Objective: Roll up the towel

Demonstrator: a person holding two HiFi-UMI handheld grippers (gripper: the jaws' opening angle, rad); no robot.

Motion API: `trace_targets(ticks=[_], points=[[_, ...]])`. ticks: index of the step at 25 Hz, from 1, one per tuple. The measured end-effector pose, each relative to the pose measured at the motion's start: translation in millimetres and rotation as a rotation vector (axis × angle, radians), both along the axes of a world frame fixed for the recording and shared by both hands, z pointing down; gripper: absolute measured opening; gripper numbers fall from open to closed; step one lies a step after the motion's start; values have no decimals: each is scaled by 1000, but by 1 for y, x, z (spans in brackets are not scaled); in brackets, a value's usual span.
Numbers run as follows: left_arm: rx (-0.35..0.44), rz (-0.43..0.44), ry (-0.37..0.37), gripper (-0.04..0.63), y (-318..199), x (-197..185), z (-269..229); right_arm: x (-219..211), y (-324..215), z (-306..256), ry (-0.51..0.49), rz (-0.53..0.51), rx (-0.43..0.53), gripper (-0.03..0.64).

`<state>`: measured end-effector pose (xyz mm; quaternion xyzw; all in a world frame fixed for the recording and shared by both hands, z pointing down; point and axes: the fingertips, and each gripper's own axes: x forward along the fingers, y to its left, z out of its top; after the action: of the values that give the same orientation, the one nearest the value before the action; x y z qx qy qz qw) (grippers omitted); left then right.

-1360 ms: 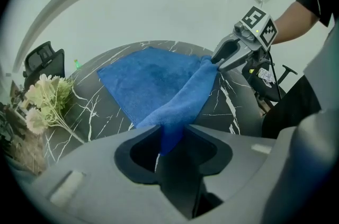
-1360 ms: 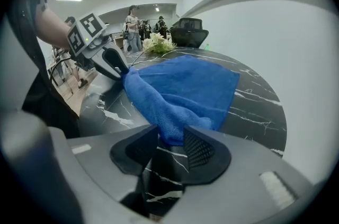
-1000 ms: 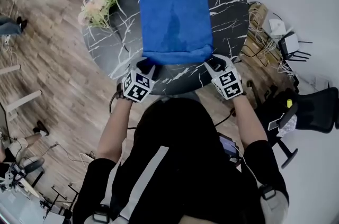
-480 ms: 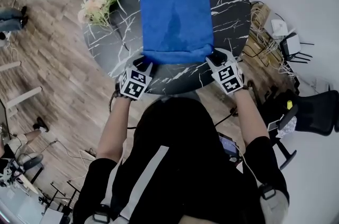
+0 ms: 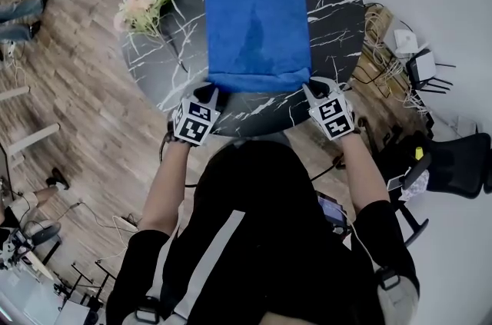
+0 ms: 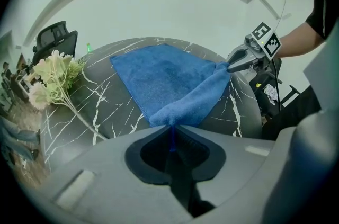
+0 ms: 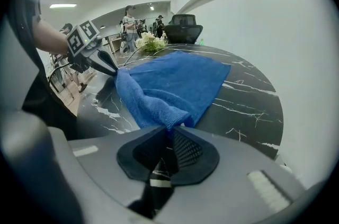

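Both hand-held grippers (image 5: 209, 92) (image 5: 314, 90) just clamped towel (image 5: 257, 28) corners.

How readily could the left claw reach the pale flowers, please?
Probably not: the left claw has just closed on a corner of the blue cloth towel, though the black marble table between is bare.

Round black marble table (image 5: 332, 16) bears blue towel (image 5: 257, 31) and flowers (image 5: 142, 4).

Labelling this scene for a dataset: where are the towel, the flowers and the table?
towel (image 5: 257, 28): head view, middle of the blue cloth.
flowers (image 5: 142, 4): head view, the pale blossoms.
table (image 5: 338, 16): head view, bare marble right of the towel.
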<state>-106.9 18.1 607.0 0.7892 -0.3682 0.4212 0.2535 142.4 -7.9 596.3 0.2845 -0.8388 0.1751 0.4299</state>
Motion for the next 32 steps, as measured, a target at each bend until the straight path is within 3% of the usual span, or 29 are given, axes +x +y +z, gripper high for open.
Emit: trace_targets(ticks=[6,11,22,25,29,32], points=[[-11,-22,44,21,-2,-3,-8,21,-2,-5,0,59,11,33],[-41,-17,39,20,-16,-5,-12,18,-15,-7,-33,100,9,34],[-106,-70,40,26,-44,-8,-2,5,-48,7,30,67,-49,43],[-131,-120,53,44,-48,-10,-1,3,-50,12,38,71,-88,82],[-103,-152,98,108,-50,-15,-9,3,-49,8,5,91,-104,132],[-41,-124,95,143,-46,-21,-17,8,-45,1,-9,97,-80,168]])
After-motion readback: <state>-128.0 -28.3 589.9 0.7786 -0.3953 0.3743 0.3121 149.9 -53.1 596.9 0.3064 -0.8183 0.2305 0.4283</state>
